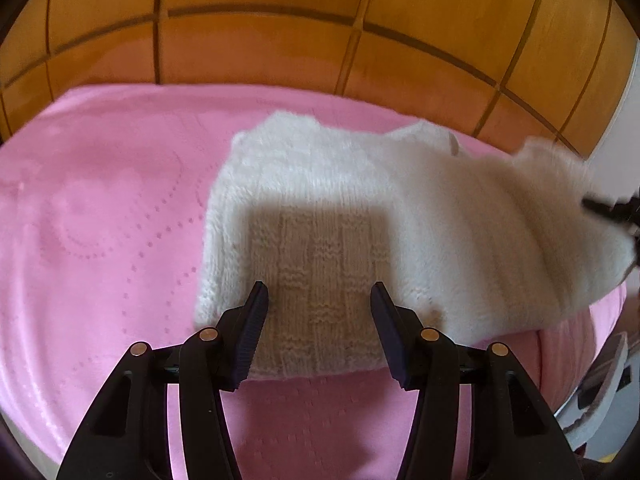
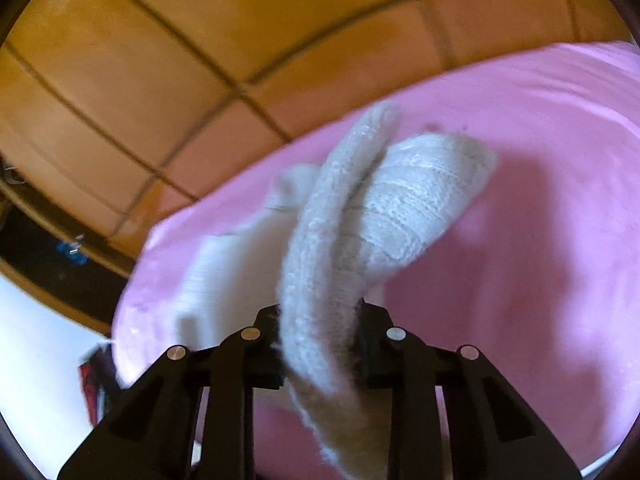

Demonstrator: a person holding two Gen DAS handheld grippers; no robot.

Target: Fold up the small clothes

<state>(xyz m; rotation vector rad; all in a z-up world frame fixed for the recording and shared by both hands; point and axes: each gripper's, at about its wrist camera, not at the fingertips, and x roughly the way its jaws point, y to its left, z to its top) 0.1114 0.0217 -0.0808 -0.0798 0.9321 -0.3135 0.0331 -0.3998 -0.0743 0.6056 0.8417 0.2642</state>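
Folding looks barely begun: the right gripper [image 2: 320, 336] clenches the white knit sweater's [image 1: 320, 208] lifted, blurred edge at frame centre, the left gripper [image 1: 319, 312] released over its lower hem.

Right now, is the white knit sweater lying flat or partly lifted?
Partly lifted. The right gripper is shut on a bunched edge of the white knit sweater, raising it off the pink blanket; the rest still lies spread.

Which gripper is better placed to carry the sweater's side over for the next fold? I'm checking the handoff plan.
Right. The right gripper is already shut on a bunched edge of the white sweater and holds it raised off the pink blanket. The left gripper hangs open over the hem, gripping nothing.
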